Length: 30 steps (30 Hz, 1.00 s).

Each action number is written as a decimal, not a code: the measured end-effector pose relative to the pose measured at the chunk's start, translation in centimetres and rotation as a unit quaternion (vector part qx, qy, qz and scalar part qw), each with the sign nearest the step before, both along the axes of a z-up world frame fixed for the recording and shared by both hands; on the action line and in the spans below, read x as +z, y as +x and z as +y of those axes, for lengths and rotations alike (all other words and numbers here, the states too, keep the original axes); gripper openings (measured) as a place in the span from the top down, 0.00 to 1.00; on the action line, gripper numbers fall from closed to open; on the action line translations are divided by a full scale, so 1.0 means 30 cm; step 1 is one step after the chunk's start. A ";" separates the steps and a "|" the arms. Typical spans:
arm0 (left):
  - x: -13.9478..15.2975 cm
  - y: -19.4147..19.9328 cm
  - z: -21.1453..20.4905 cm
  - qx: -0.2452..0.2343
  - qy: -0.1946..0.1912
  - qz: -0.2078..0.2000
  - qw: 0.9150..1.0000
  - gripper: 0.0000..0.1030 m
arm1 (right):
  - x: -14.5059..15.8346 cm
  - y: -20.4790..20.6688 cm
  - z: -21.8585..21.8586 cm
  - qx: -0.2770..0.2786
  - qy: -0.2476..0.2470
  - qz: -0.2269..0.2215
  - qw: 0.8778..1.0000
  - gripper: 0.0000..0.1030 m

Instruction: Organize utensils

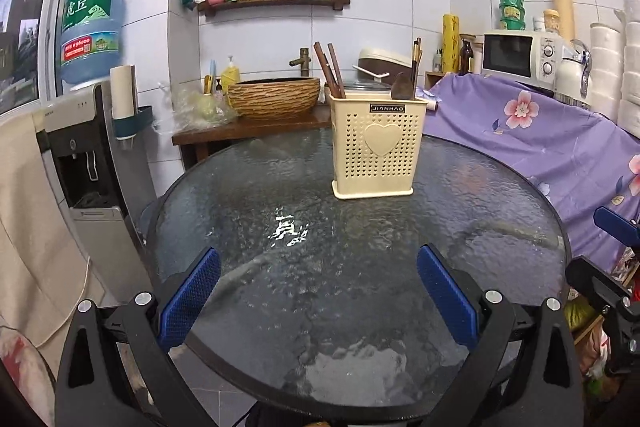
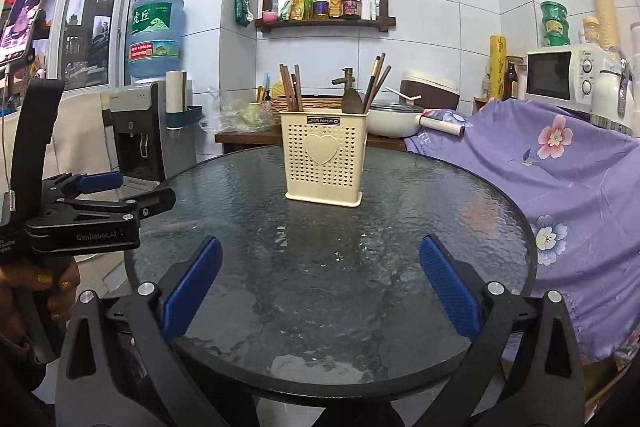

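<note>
A cream perforated utensil holder point(image 1: 375, 147) point(image 2: 323, 158) with a heart on its front stands upright on the far half of the round glass table point(image 1: 320, 267) point(image 2: 320, 247). Brown chopsticks point(image 1: 330, 69) point(image 2: 291, 87) stick up from its left side, and more chopsticks point(image 2: 376, 79) and a dark spatula point(image 1: 402, 86) point(image 2: 352, 101) from its right side. My left gripper point(image 1: 318, 261) is open above the near table edge with nothing between its blue pads. My right gripper point(image 2: 320, 253) is open too, and empty. In the right wrist view the left gripper point(image 2: 100, 195) shows at the left, held by a hand.
A water dispenser point(image 1: 84, 131) point(image 2: 136, 131) stands left of the table. A purple flowered cloth point(image 1: 540, 147) point(image 2: 560, 187) covers something on the right, close to the table rim. Behind are a wooden counter with a woven basin point(image 1: 275, 97), a pot point(image 2: 394, 117) and a microwave point(image 1: 520, 55) point(image 2: 560, 75).
</note>
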State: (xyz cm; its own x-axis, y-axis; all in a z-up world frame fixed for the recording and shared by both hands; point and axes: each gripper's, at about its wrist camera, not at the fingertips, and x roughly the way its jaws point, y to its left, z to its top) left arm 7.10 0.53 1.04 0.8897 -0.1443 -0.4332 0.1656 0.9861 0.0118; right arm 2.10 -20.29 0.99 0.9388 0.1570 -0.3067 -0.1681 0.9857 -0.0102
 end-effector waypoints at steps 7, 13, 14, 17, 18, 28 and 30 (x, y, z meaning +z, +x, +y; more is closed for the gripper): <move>-0.002 -0.022 0.003 0.000 0.003 -0.005 1.000 0.06 | -0.002 0.015 0.009 0.003 0.006 0.004 1.000 0.06; -0.018 -0.017 0.011 0.002 0.004 0.002 1.000 0.06 | -0.013 0.025 0.012 0.003 0.006 0.010 1.000 0.06; -0.019 -0.017 0.012 0.003 0.005 0.002 1.000 0.06 | -0.015 0.027 0.013 0.003 0.007 0.011 1.000 0.06; -0.020 -0.017 0.017 0.009 0.004 0.004 1.000 0.06 | -0.016 0.032 0.015 0.004 0.006 0.012 1.000 0.06; -0.019 -0.018 0.019 0.013 0.001 0.004 1.000 0.06 | -0.016 0.033 0.016 0.004 0.005 0.012 1.000 0.06; -0.019 -0.014 0.022 0.008 -0.006 0.008 1.000 0.06 | -0.023 0.036 0.009 0.001 0.005 0.013 1.000 0.06; -0.021 -0.013 0.021 0.006 -0.008 0.010 1.000 0.06 | -0.023 0.036 0.009 0.001 0.005 0.013 1.000 0.06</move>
State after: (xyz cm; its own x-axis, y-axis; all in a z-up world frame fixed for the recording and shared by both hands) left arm 6.69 1.18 0.42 0.8824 -0.1409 -0.4489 0.1540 0.9880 -0.0074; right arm 3.18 -20.03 0.29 0.9303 0.1631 -0.3286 -0.1711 0.9852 0.0045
